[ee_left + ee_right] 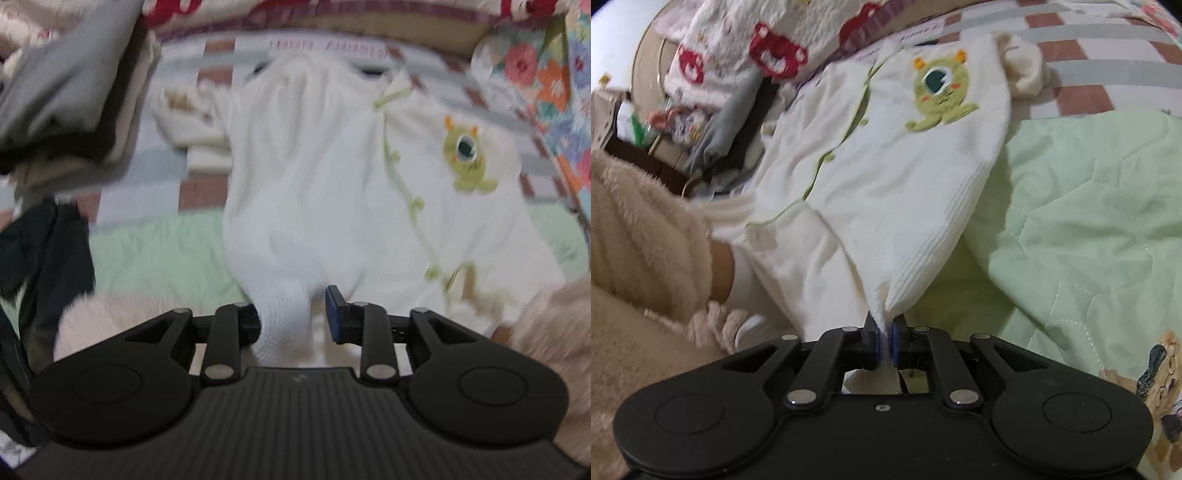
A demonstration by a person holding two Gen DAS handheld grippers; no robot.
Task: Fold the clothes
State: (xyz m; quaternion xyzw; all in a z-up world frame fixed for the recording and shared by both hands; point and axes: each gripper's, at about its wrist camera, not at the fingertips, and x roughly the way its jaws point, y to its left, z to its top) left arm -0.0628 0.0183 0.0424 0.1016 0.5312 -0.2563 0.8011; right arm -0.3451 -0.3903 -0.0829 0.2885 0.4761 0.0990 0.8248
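A white baby garment [332, 166] with green trim and a green one-eyed monster patch [467, 155] lies spread on the bed. Its ribbed cuff [284, 314] hangs between the fingers of my left gripper [293, 314], which stands open; the cuff touches the left finger and leaves a gap to the blue-padded right finger [334, 314]. In the right wrist view the same garment [886, 177] with its monster patch [940, 88] stretches away from my right gripper [885, 332], which is shut on a ribbed corner of it.
A pale green quilt [1089, 184] covers the near bed, over a plaid sheet [1089, 55]. Folded grey clothes [66, 92] and a dark garment [44, 240] sit at the left. A small cream garment [184, 114] lies beyond. Floral fabric [535, 74] is at the right. A fuzzy beige sleeve [639, 240] is close by.
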